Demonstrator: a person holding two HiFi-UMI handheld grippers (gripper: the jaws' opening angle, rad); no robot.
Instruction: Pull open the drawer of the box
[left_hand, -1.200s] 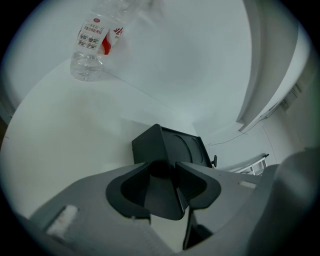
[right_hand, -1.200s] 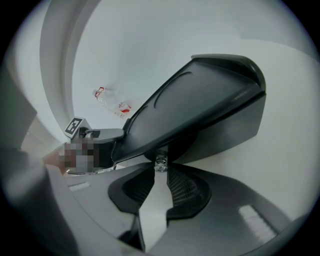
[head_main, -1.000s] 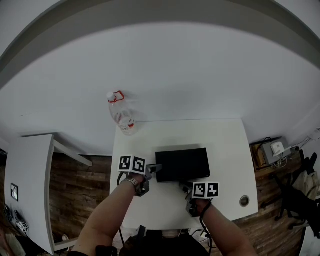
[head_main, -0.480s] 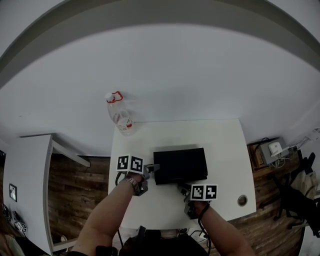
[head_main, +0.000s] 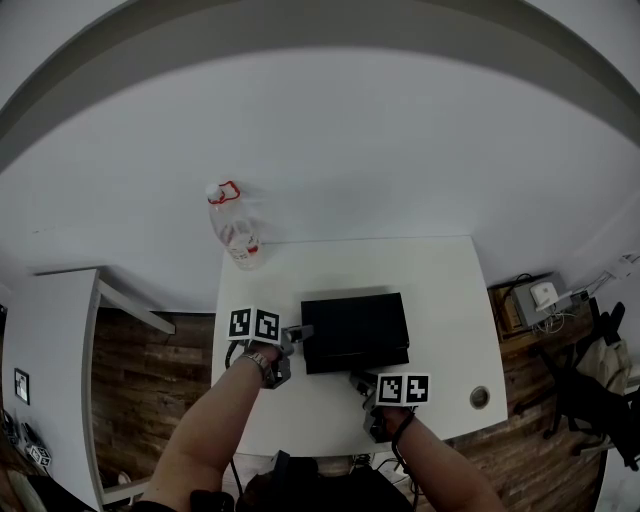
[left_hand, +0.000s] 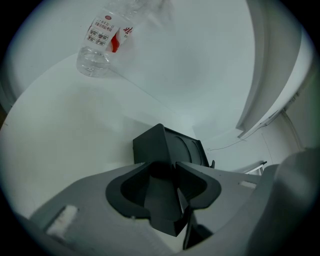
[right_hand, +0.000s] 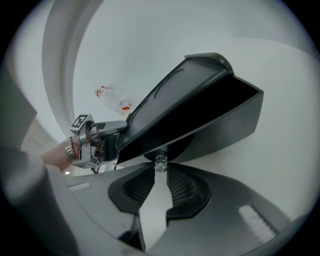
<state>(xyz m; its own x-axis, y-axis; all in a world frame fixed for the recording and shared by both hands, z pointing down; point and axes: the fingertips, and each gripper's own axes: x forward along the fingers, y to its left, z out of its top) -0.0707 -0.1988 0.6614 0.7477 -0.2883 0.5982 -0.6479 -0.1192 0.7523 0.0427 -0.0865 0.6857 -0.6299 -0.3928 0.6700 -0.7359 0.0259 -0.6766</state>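
Observation:
A black box (head_main: 355, 330) lies in the middle of the white table (head_main: 440, 290). My left gripper (head_main: 296, 335) is at the box's left end. In the left gripper view its jaws (left_hand: 175, 167) are shut on a corner of the box (left_hand: 172, 145). My right gripper (head_main: 358, 380) is at the box's near side. In the right gripper view its jaws (right_hand: 160, 167) pinch a small clear knob (right_hand: 160, 161) on the box's front (right_hand: 200, 100), where a dark gap shows under the top. The left gripper (right_hand: 120, 127) shows beyond the box.
A clear plastic bottle (head_main: 232, 228) with a red label stands at the table's far left corner, also in the left gripper view (left_hand: 102, 37). A round cable hole (head_main: 480, 397) sits near the table's front right corner. Another white table (head_main: 55, 350) stands left across wooden floor.
The whole head view has drifted a little to the left. Both grippers keep their holds on the box, and the right one sits slightly nearer to me.

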